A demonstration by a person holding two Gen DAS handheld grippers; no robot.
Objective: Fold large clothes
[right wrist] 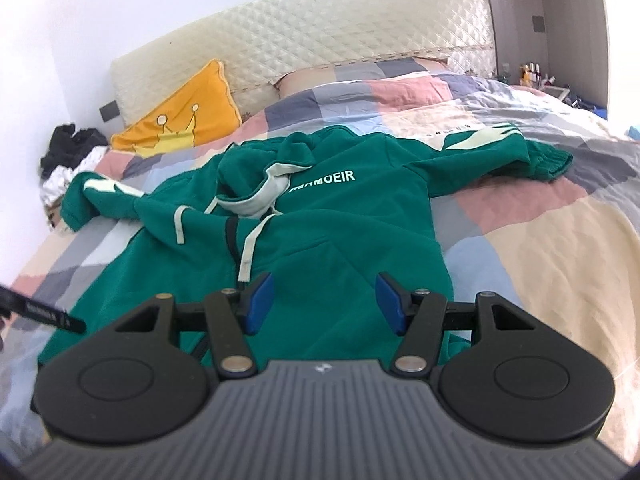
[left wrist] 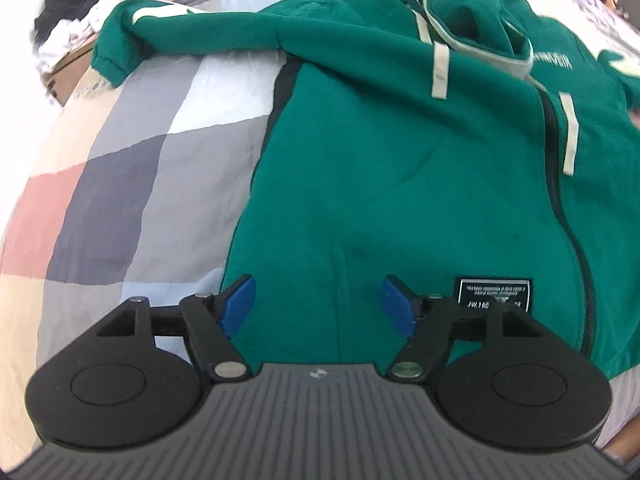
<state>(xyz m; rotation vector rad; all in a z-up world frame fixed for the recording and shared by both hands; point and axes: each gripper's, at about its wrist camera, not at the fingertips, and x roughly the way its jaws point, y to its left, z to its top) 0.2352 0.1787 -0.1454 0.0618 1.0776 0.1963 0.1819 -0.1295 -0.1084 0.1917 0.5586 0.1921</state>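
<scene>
A green zip hoodie (left wrist: 400,168) with pale drawstrings and a white-lined hood lies face up on the patchwork bedspread (left wrist: 132,168). In the right wrist view the hoodie (right wrist: 328,224) spreads both sleeves outward, with white lettering on its chest. My left gripper (left wrist: 318,306) hovers open just above the hem at the hoodie's left front panel, close to a black label (left wrist: 494,294). Nothing sits between its blue pads. My right gripper (right wrist: 325,302) is open over the lower right front panel, also with nothing between its pads.
A yellow pillow (right wrist: 180,120) leans on the quilted headboard (right wrist: 320,28). A heap of dark and white clothes (right wrist: 68,156) lies at the bed's far left corner. A nightstand with small bottles (right wrist: 532,74) stands at the far right. Bare bedspread (right wrist: 540,240) stretches right of the hoodie.
</scene>
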